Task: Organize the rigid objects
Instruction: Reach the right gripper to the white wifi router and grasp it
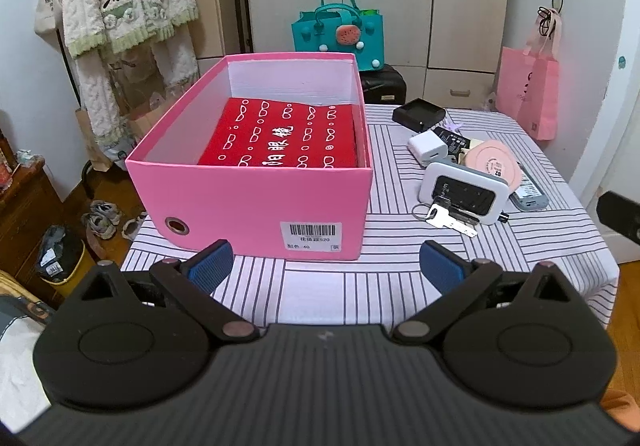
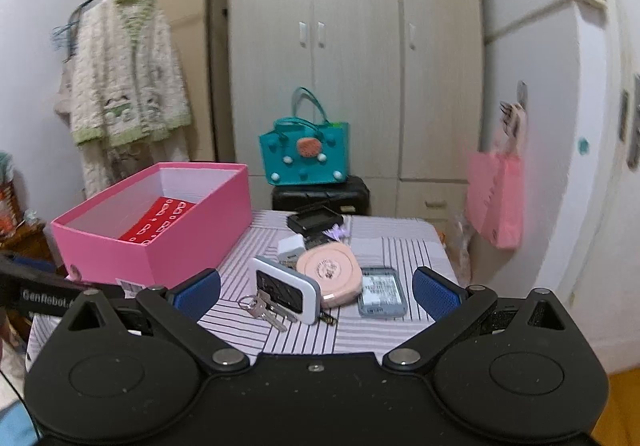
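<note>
One pink box [image 1: 256, 202] with one red case [image 1: 280, 138] inside stood on the bench [image 1: 400, 286]; beside it, one key bunch [image 1: 448, 218], two chargers, one compact [image 1: 494, 166]. Both grippers' fingers [image 1: 210, 266] [image 2: 434, 292] were spread apart, empty.

Open box [image 1: 248, 202] on table [image 1: 360, 286] left half, flat case [image 1: 280, 138] inside it. Right of box: small device [image 1: 464, 192] with keys [image 1: 448, 220] against its front, round compact [image 1: 494, 164] behind it, charger plug [image 1: 428, 148] and tray [image 1: 418, 114] further back

Left gripper [image 1: 326, 266] and right gripper [image 2: 316, 292] — both wide apart, empty, level.
</note>
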